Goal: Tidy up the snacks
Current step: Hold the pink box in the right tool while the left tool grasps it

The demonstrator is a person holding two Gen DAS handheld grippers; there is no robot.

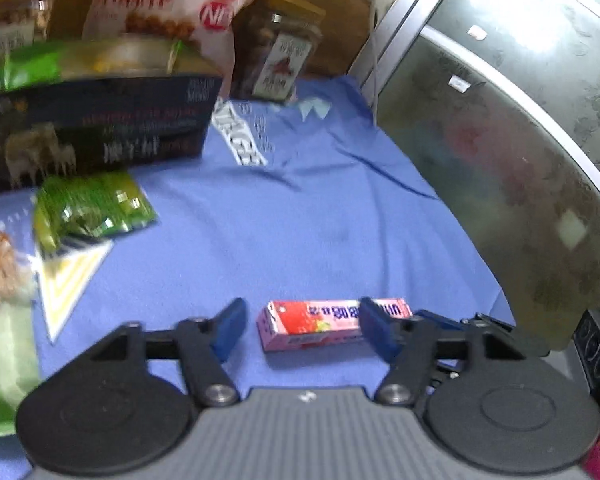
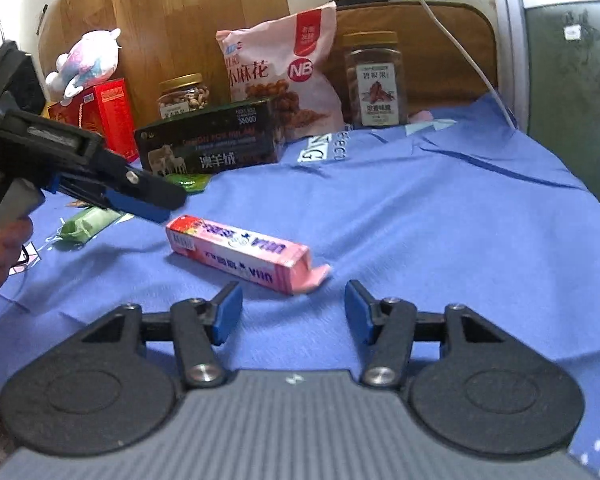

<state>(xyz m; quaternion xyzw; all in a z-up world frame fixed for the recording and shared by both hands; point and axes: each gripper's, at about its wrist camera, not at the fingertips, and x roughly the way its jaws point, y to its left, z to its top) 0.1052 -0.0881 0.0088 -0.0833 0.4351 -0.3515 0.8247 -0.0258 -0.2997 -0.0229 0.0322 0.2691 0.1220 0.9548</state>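
Two blue-padded fingers of the left gripper frame the bottom of the left wrist view, standing apart with nothing pressed between them. A pink candy box with a strawberry print lies flat on the blue cloth just beyond the fingertips; the right pad overlaps its far end in the picture, though whether it touches is unclear. Farther back, at the left, stands a dark box printed with sheep, with a green snack packet lying in front of it. Behind the box rise a pink snack bag and two clear jars, one at the left and one to the right of the bag. This view is blurred.

From the right wrist view, the right gripper hangs with its jaws parted and empty, just short of the pink candy box, whose near end flap is open. The left gripper reaches in from the left, held by a hand, its tip just above the box's far end. At the back, against a wooden board, stand the dark box, the pink snack bag, a nut jar, a taller jar, a red box and a plush toy.
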